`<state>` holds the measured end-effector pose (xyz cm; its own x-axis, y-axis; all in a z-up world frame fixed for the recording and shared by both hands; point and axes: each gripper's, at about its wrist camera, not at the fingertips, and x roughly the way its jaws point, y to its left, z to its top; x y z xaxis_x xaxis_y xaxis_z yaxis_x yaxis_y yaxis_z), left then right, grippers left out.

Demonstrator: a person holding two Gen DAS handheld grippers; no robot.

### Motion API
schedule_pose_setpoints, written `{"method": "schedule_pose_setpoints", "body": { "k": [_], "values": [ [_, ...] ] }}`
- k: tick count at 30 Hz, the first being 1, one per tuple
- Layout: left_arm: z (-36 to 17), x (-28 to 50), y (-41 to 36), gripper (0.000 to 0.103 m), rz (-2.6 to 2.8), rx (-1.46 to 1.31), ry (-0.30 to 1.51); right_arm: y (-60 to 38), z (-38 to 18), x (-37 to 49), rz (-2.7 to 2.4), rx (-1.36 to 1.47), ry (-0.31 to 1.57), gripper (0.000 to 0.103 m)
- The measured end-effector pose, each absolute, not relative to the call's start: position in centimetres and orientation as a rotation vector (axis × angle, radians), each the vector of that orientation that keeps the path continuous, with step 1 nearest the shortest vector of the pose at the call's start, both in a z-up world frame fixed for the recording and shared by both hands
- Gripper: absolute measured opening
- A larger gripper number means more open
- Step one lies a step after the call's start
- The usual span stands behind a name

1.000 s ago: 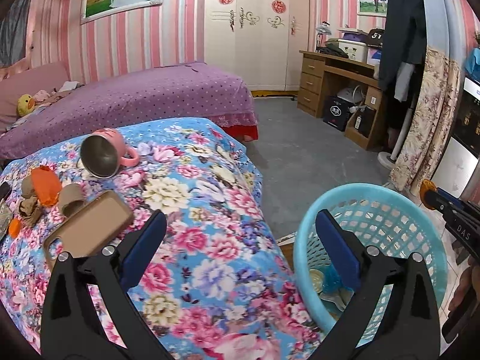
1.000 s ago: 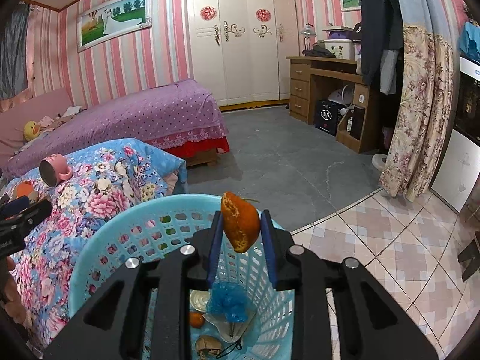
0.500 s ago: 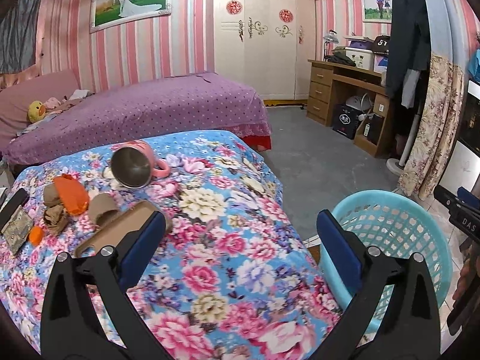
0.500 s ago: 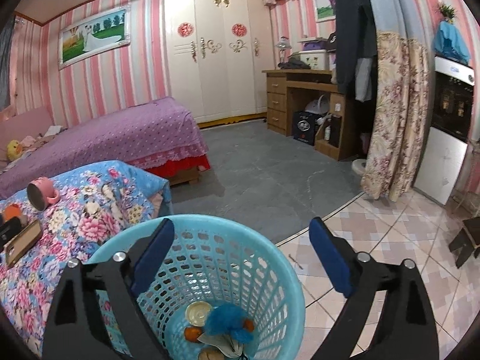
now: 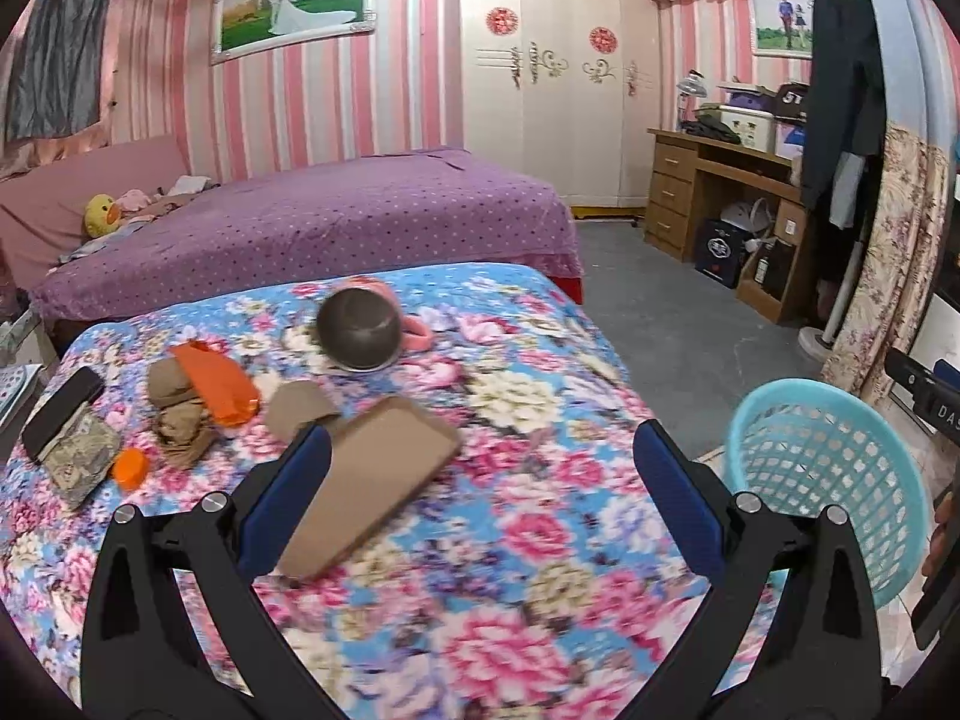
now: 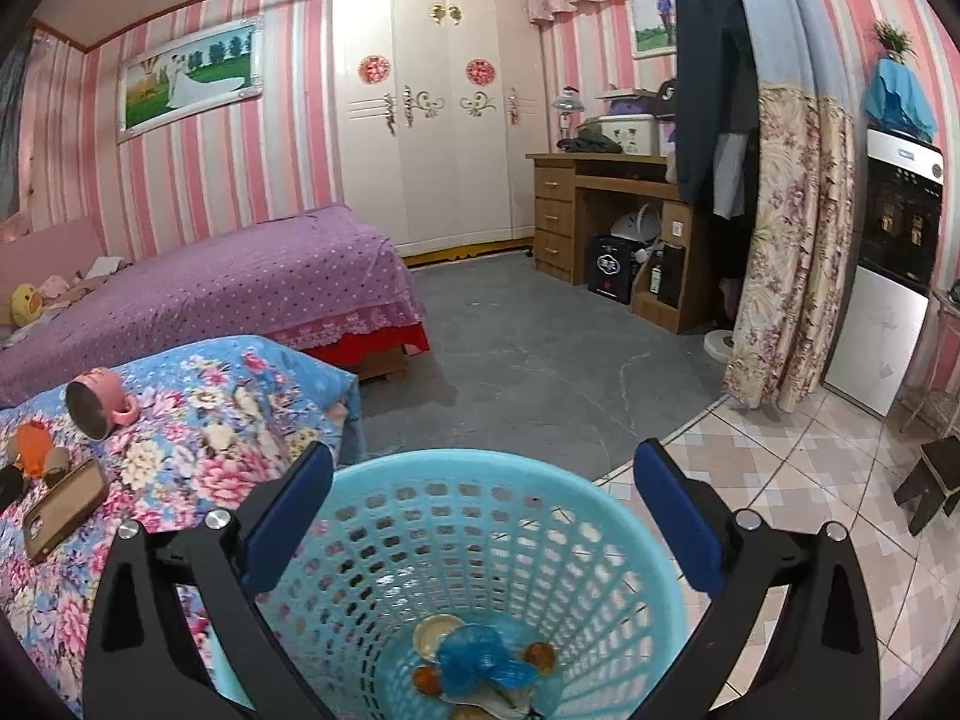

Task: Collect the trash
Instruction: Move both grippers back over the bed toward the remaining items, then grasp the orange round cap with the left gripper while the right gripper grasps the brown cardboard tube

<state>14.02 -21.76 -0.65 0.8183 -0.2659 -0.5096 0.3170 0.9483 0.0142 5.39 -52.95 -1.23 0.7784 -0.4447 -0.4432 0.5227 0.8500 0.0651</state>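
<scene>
Left wrist view: looks down-forward, close over the floral bed.
Right wrist view: looks down into the near basket.
Shared: floral bed, basket, far purple bed, wardrobe.

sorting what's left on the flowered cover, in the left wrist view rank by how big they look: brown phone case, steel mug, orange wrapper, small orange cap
1. brown phone case, though it lies nearest the camera
2. steel mug
3. orange wrapper
4. small orange cap
</scene>
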Motion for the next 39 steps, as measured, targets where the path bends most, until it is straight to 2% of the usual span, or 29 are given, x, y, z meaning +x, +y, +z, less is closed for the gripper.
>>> {"method": "schedule_pose_setpoints", "body": {
  "k": [22, 34, 37, 39],
  "values": [
    [-3.2, 18.0, -5.8, 0.097, -0.097, 0.070, 0.589, -38.5, -1.2, 12.6, -0.302, 0.041, 0.473, 0.098],
    [-6.3, 21.7, 1.6, 0.097, 0.005, -0.020, 0.735, -33.3, -3.4, 17.3, -0.210, 0.016, 0.552, 0.098],
    [-7.0, 22.8, 2.3, 0.095, 0.021, -0.051, 0.772, -32.6, -3.7, 18.0, -0.200, 0.020, 0.566, 0.098],
    [-7.3, 23.5, 2.6, 0.088, 0.026, -0.066, 0.788, -32.1, -3.8, 18.4, -0.190, 0.022, 0.572, 0.098]
  ]
}}
